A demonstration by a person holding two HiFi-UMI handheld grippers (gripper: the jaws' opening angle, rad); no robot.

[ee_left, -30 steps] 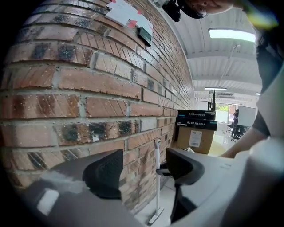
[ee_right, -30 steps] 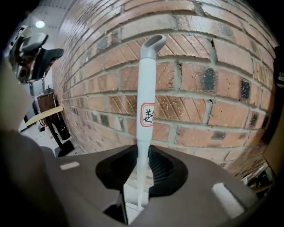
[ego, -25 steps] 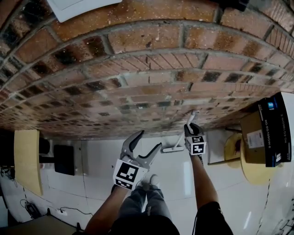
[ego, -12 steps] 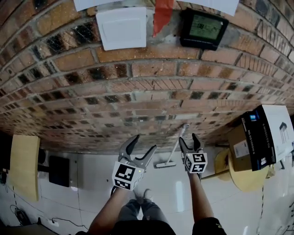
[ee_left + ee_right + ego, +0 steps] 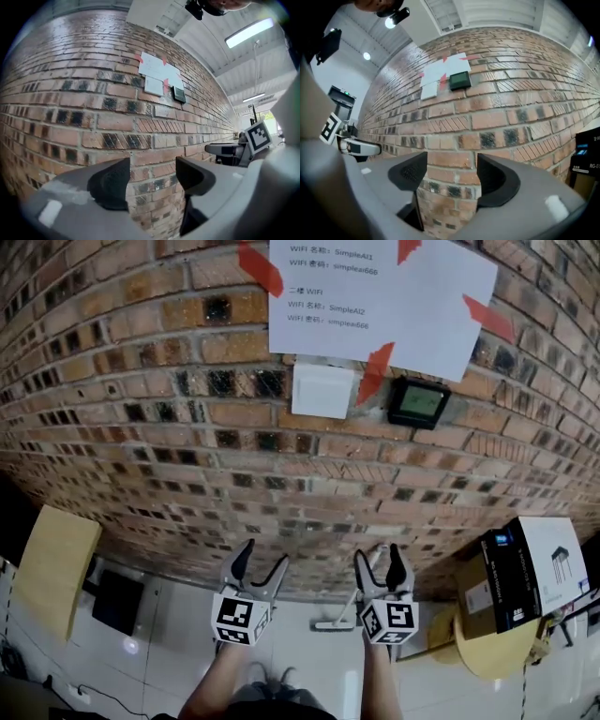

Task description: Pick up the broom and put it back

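Since the broom (image 5: 335,623) leans on the brick wall (image 5: 187,427), the put-back looks done: your right gripper (image 5: 377,555) has just been opening, your left gripper (image 5: 263,553) gapes too, both empty. Back away without nudging it.

On the paper sheet (image 5: 380,301) taped to the brick wall (image 5: 141,409) you can read "WiFi", "SimpleAI1", "SimpleAI2" and "simpleai666".

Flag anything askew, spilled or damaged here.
Nothing spilled or broken. The broom leans on the brick wall, head on the floor. Only the stacked boxes look odd: they seem to overhang the small round table.
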